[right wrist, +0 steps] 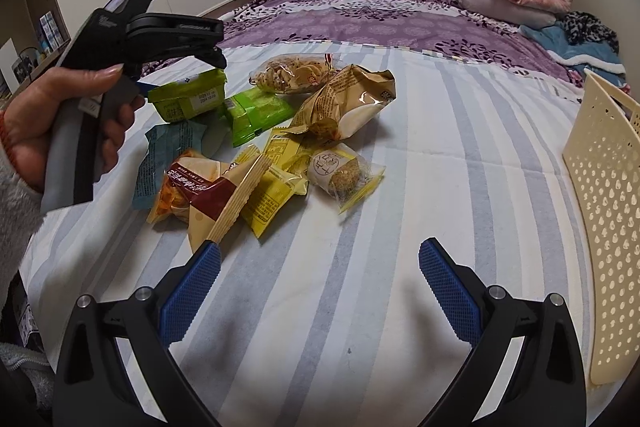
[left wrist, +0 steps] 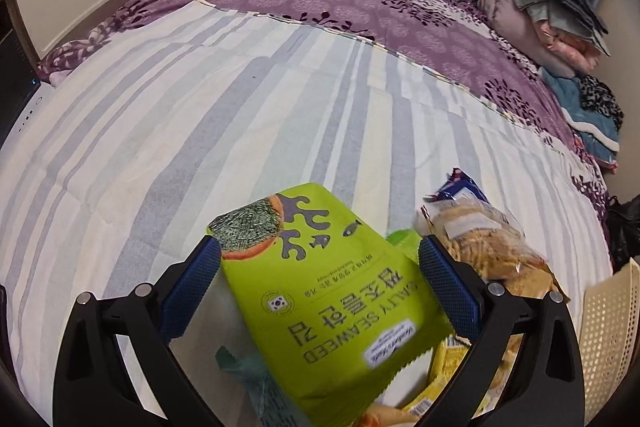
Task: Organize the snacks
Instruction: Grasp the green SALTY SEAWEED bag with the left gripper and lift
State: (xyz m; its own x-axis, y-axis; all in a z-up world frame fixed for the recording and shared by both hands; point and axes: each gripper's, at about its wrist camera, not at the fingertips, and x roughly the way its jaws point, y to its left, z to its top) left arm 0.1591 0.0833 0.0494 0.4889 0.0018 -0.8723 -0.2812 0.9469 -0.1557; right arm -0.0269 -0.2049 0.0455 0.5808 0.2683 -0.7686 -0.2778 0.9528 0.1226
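Early stage, nearly all sorting left.

Left gripper [left wrist: 320,267]: fingers wide apart, straddling the green seaweed pack [left wrist: 320,287]. From the right wrist view that pack [right wrist: 188,99] looks raised off the bed under the tool, but I cannot tell whether the pads actually touch it. Treat as about to grasp, not held.

Centre: the rest of the snack pile lies loose on the striped sheet [right wrist: 440,147]: teal wrapper [right wrist: 168,155], red chip bag [right wrist: 192,195], second green pack [right wrist: 256,111], yellow packets [right wrist: 272,187], clear noodle bag [right wrist: 292,73], tan crinkled bag [right wrist: 344,103], round cake in clear wrap [right wrist: 344,175]. All overlapping or touching, none sorted.

Right gripper [right wrist: 320,283]: fingers apart, empty, hovering over bare sheet near the pile.

Far right: cream perforated basket [right wrist: 608,187], well apart from the pile. Its inside is hidden, so contents unknown. Judgement: 0 snacks visibly placed, the whole pile left to move.
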